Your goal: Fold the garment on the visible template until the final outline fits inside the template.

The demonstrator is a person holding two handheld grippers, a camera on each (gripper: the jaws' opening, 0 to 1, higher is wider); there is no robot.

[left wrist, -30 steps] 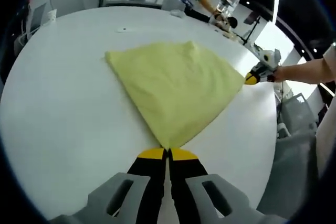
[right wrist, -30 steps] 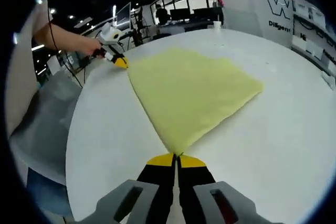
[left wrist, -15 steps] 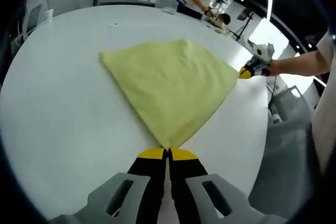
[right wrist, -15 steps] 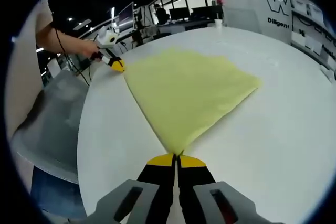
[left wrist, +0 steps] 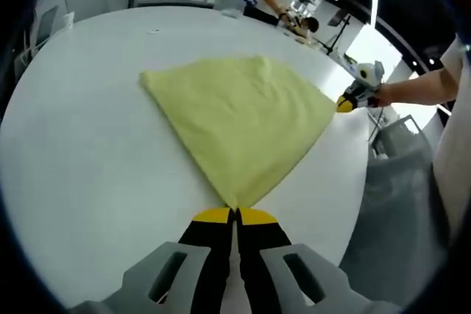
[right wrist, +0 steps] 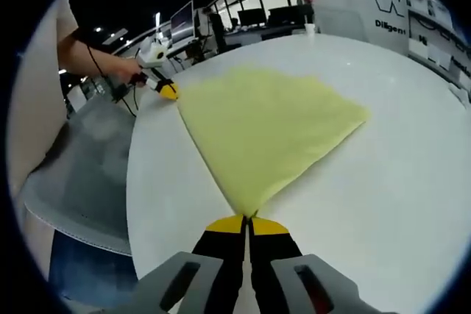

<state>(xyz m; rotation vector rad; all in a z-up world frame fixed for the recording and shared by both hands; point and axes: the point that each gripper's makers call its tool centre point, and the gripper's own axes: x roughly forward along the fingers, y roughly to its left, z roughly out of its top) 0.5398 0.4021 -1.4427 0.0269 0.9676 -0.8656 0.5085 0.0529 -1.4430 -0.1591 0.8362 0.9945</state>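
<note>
Both views face the garment (left wrist: pixel 239 126) from opposite corners.

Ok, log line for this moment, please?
left gripper: shut on garment corner | right gripper: shut on another corner | garment: flat on table

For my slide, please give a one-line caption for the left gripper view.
Left gripper shut on one corner of a yellow cloth spread on a white table; right gripper holds another corner.

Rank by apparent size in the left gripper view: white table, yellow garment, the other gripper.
1. white table
2. yellow garment
3. right gripper, though it is farthest from the camera, so it looks smaller than it is.
</note>
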